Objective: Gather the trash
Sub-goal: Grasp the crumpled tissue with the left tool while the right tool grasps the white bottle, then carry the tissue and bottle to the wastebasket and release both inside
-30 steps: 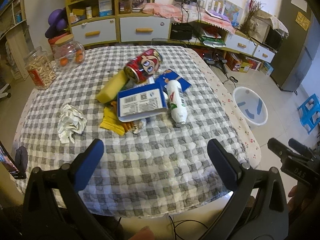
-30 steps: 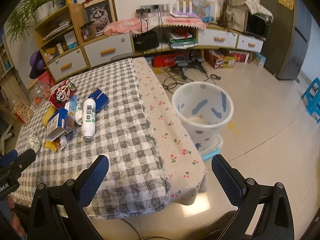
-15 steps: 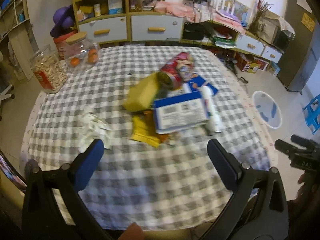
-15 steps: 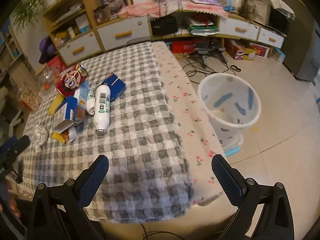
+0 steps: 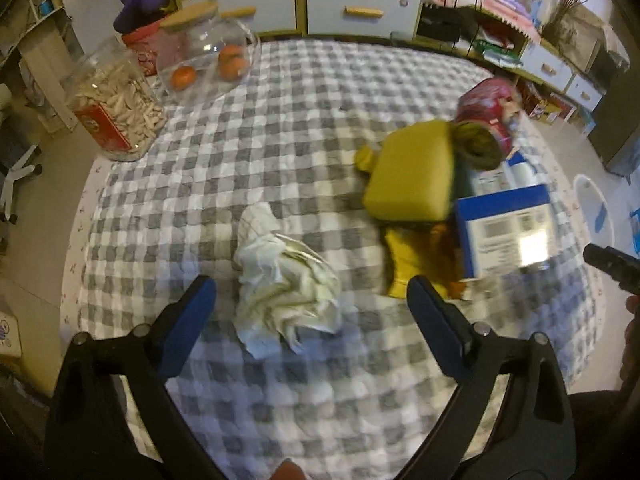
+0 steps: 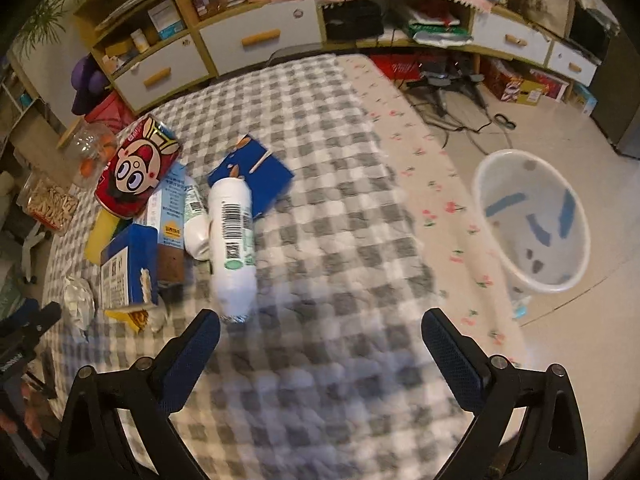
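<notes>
A crumpled white paper wad (image 5: 286, 296) lies on the checked tablecloth (image 5: 248, 168), between the open fingers of my left gripper (image 5: 310, 312), which is empty. Right of it lie a yellow sponge (image 5: 412, 172), a red cartoon can (image 5: 486, 120), a blue-and-white box (image 5: 508, 232) and a yellow wrapper (image 5: 408, 260). My right gripper (image 6: 320, 344) is open and empty above the cloth, just in front of a white bottle (image 6: 234, 236). The can (image 6: 138, 168), the box (image 6: 128, 268) and a flat blue packet (image 6: 256, 176) lie near the bottle.
A white bin (image 6: 532, 220) with blue marks stands on the floor right of the table. Two glass jars (image 5: 116, 104) (image 5: 204, 56) stand at the table's far left. Cabinets with drawers (image 6: 260, 36) line the wall behind.
My left gripper has moved left and down over the table, so the paper wad now sits between its fingers. My right gripper has moved closer to the white bottle.
</notes>
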The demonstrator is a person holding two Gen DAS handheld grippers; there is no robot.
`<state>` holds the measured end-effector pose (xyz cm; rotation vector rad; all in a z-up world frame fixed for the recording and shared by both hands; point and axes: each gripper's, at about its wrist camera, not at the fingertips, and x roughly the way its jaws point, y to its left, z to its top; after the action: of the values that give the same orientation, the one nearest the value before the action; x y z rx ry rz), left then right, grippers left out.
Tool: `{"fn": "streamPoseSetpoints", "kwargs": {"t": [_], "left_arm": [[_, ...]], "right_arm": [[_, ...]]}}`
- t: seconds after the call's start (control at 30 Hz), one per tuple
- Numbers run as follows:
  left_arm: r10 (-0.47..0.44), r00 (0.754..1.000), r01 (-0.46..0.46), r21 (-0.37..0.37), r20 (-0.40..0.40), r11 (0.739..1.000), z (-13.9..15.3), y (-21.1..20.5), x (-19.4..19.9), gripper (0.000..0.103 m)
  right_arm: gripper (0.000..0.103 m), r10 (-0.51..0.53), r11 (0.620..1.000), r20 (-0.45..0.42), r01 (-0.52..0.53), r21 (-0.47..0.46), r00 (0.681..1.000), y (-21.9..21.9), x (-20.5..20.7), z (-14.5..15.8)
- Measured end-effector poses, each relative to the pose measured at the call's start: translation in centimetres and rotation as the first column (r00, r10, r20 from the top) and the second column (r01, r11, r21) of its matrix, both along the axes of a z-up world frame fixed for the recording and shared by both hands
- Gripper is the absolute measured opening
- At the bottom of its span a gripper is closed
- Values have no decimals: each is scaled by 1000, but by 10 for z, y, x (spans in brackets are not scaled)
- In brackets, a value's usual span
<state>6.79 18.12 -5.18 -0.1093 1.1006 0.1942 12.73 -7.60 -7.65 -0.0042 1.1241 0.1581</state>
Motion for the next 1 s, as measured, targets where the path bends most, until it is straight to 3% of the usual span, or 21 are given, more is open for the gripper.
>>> {"fn": "streamPoseSetpoints", "kwargs": {"t": [0.17,0.3,0.4,0.5,0.63,0.7,0.77,1.0], "left_arm": [[12,997,-17,-74,-75,997,-25,20,10,92],[3,995,-16,-137,-96,990,-36,28,10,76],[7,996,-21,-150,-94,989,-38,31,6,63],[0,997,-13,-168,-78,986,-39,31,2,55],[-17,998,6,-173,-65,985,-37,32,-2,42],[-28,998,19,-164,-54,986,-35,30,-5,38],[-25,999,18,-172,-38,985,-30,28,-7,35],[-28,997,43,-210,76,977,12,23,-15,31]], "right_arm": [[93,3,1000,-37,-3,20,999,12,17,-17],[82,3,998,-82,3,67,997,20,30,-33],[79,-3,990,-117,19,139,993,23,37,-42],[76,2,983,-142,24,185,990,27,46,-53],[68,17,986,-129,4,167,991,35,53,-61],[49,32,986,-130,-10,164,991,39,55,-62],[40,40,986,-135,-17,168,990,41,52,-59],[40,46,979,-98,-26,201,994,37,37,-37]]}}
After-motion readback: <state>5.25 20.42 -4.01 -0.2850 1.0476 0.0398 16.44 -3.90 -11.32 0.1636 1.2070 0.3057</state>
